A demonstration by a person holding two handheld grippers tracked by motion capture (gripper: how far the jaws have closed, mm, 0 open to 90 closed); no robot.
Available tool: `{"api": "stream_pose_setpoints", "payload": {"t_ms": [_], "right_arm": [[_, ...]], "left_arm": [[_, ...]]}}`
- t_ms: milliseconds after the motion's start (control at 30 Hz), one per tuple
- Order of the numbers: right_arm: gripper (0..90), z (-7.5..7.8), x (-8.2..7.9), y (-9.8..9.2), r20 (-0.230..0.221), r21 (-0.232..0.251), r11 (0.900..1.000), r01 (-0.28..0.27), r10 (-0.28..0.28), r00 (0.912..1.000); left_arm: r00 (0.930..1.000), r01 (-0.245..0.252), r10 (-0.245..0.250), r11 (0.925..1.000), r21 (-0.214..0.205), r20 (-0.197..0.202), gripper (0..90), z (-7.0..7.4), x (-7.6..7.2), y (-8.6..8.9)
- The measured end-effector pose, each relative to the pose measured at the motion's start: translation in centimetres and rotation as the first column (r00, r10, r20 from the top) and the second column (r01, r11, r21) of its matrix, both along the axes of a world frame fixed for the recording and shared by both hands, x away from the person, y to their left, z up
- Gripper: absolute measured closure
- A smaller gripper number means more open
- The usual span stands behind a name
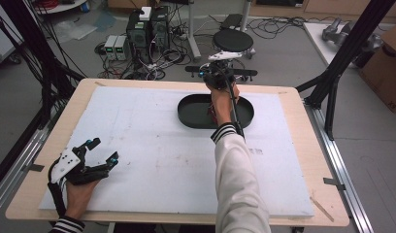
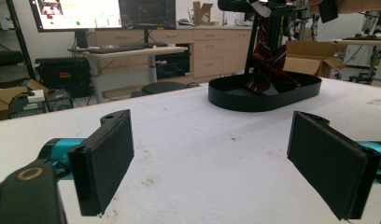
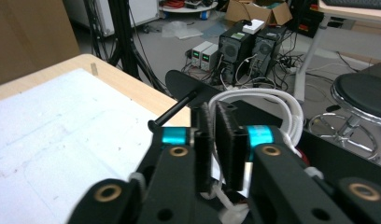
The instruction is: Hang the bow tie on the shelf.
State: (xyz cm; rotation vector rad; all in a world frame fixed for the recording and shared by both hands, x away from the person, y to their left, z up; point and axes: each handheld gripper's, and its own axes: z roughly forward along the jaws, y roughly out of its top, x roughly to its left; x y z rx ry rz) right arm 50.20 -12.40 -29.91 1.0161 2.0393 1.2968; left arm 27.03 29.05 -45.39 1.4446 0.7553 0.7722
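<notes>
Nearest the person's edge of the table, the left gripper [image 1: 101,154] rests low on the white foam sheet [image 1: 152,150], its jaws spread wide with nothing between them and its black pads [image 2: 104,158] facing each other across bare foam. Farther out, the right gripper [image 1: 219,74] is held high above the far side of the black oval tray [image 1: 186,116]; in the right gripper view its pads [image 3: 228,144] are pressed close together on a white cord [image 3: 254,100] that loops up out of the clamp. From the left gripper view, a dark red striped cloth [image 2: 265,70] hangs under that raised gripper and drops down into the tray, so I'd judge the step in hand to be lifting the cloth out of the tray or lowering it in; I cannot tell which. Either way, the next move calls for a steady hand so the hanging end clears the tray's rim. No brand, label or writing is legible; the monitor [image 2: 79,14] beyond is too small to read.
</notes>
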Motion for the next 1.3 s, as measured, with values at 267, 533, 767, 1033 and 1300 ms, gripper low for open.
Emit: {"api": "stream_pose_setpoints", "payload": {"t_ms": [267,533,767,1033,1300], "right_arm": [[74.1,0.1,-0.2,0.1,0.001,-0.019,0.9998,-0.005,0.005,1.0000],[30.4,0.9,-1.2,0.2,0.026,0.085,0.9936,-0.075,0.073,0.9970],[5.9,1.8,-3.3,0.0,0.026,0.091,0.9840,-0.153,0.152,0.9881],[0.5,2.3,-8.4,-1.6,0.106,0.094,0.9748,-0.203,0.193,0.9755],[0.5,0.0,-14.3,-5.5,0.162,0.121,0.9774,-0.173,0.153,0.9748]], "left_arm": [[1.0000,0.001,-0.001,1.0000,-0.001,0.001,15.0,0.0,0.0,0.0],[1.0000,-0.001,0.001,1.0000,0.001,0.000,15.0,0.0,0.0,0.0],[1.0000,-0.006,0.006,1.0000,0.005,0.003,15.0,0.0,0.0,-0.1],[1.0000,-0.006,0.006,1.0000,0.002,0.004,15.0,0.0,-0.1,0.0],[0.9999,-0.008,0.008,0.9999,0.007,0.007,15.0,0.0,-0.1,-0.1]]}}
